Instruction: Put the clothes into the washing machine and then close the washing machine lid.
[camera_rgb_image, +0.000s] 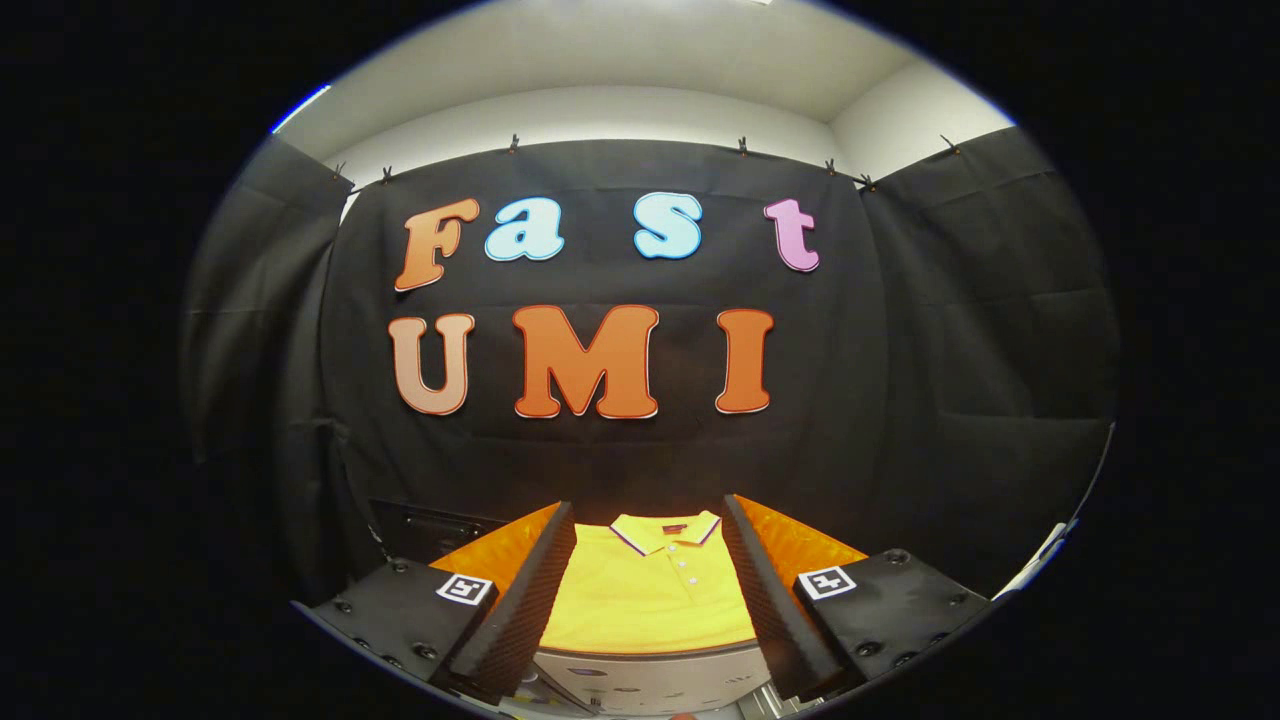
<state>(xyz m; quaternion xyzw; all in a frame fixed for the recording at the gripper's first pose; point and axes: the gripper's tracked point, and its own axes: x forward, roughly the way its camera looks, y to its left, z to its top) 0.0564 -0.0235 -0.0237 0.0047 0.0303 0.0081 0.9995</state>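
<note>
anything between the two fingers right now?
Gripper view: the fingers stand open, with the yellow collared polo shirt lying flat seen between them, untouched.

1 yellow polo shirt, 1 washer.

Black cloth wall hangs from clips along its top edge. White wall and ceiling above.

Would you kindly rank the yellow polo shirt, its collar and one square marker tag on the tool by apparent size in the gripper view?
1. Yellow polo shirt, seen between the open tool's fingers.
2. Collar.
3. Marker tag, though it sits nearer the camera.
</note>
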